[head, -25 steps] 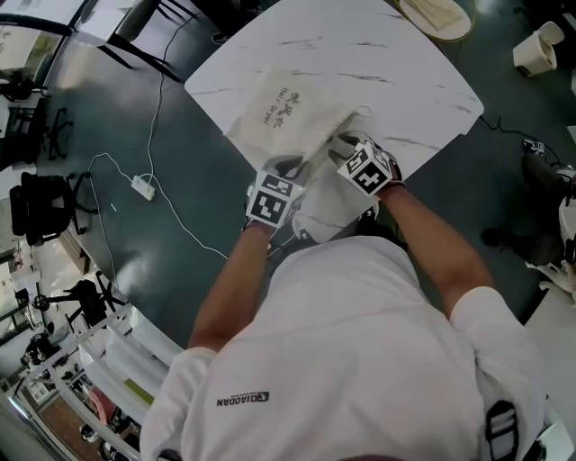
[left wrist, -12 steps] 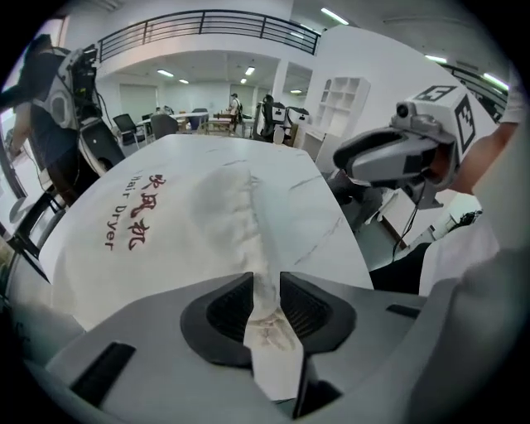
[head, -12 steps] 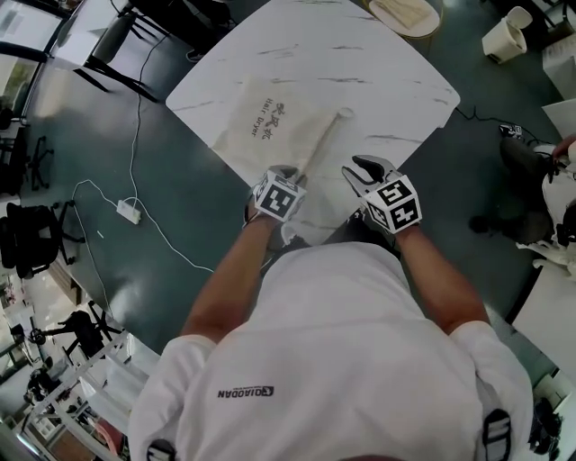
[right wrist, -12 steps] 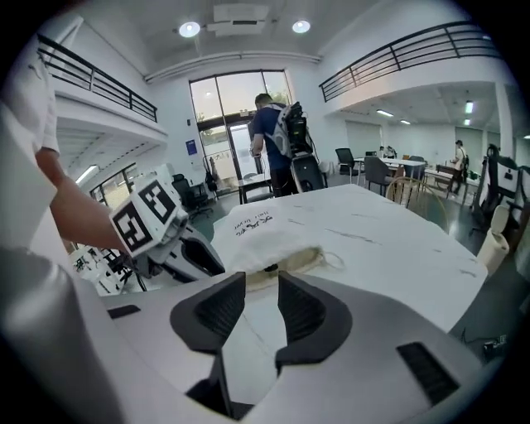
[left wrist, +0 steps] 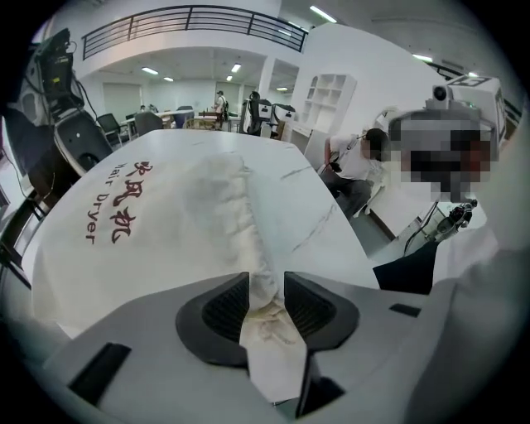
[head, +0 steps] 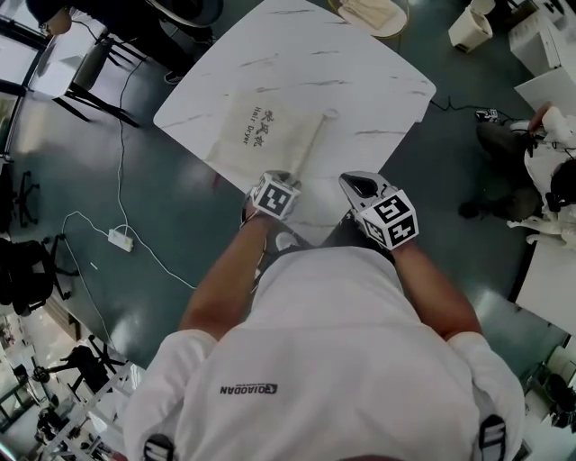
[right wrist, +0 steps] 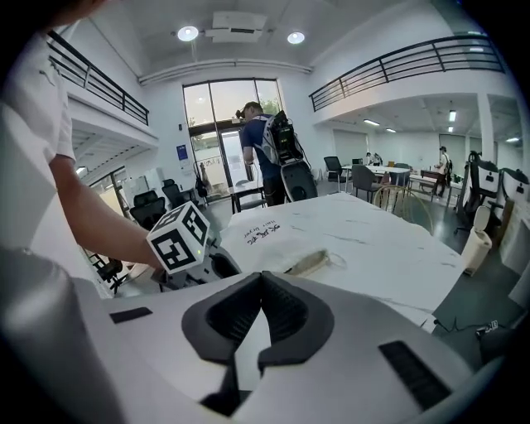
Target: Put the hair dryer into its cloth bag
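The cream cloth bag (head: 261, 135) with dark red print lies flat on the white marble table (head: 360, 81). Its gathered mouth edge runs as a ridge toward me. No hair dryer shows in any view. My left gripper (head: 288, 176) sits at the bag's near end. Its jaws have just been opening, and the gathered cloth (left wrist: 267, 310) still lies loosely between the pads of the left gripper (left wrist: 267, 286). My right gripper (head: 360, 185) hangs off to the right, clear of the bag. The right gripper (right wrist: 261, 286) has just closed, with nothing between its jaws. Past it the right gripper view shows the bag (right wrist: 277, 240) and the left gripper (right wrist: 207, 263).
The near table edge lies just under both grippers. On the dark floor to the left lies a power strip (head: 120, 239) with a white cable. A chair (head: 99, 54) stands at the upper left. A person (head: 540, 171) sits at the right, and a bin (head: 470, 27) is beyond.
The right gripper has come off the bag, risen and drawn away to the right. The left gripper stays at the bag's near end, slightly lower. The bag's mouth now lies gathered into a narrow ridge.
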Demonstrator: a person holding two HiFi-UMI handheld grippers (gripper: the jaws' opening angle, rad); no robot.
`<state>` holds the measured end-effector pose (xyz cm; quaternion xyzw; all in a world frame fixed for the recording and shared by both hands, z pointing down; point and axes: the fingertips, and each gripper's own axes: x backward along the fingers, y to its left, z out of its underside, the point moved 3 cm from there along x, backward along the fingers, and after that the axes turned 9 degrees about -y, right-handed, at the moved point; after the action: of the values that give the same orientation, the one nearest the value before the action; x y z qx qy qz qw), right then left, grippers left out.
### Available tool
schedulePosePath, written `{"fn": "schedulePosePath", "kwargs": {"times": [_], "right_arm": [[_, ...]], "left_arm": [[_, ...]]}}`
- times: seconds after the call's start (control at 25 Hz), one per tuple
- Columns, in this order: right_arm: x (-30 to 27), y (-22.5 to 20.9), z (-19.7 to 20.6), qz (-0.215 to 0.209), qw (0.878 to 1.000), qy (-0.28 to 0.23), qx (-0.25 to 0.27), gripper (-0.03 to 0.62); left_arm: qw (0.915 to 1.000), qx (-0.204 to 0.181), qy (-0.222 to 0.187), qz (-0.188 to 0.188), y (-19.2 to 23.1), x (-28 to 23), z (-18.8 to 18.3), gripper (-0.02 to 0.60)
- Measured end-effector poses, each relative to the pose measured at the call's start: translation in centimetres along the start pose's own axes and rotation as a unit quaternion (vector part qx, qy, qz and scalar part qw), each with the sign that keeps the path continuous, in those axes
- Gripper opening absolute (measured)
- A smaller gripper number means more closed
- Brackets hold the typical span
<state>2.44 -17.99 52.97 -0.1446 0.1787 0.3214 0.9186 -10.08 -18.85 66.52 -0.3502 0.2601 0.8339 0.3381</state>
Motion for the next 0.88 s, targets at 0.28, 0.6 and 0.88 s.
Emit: {"fn": "schedulePosePath", "kwargs": {"times": [0.28,0.6,0.88], "right_arm": [[0.8,4.1,0.2,0.008,0.999,-0.021,-0.048,0.021],[2.5,6.7,-1.4,-0.015,0.998,-0.038,-0.055,0.021],[4.8,7.6,-4.1,-0.057,0.997,-0.048,-0.032,0.021]], "left_arm": [[0.9986,0.005,-0.053,0.007,-0.5,4.3,0.4,0.144],[0.9884,0.041,-0.144,0.025,-2.3,10.8,0.0,0.029],[0.9708,0.108,-0.214,0.005,-5.7,16.7,-0.2,0.028]]}}
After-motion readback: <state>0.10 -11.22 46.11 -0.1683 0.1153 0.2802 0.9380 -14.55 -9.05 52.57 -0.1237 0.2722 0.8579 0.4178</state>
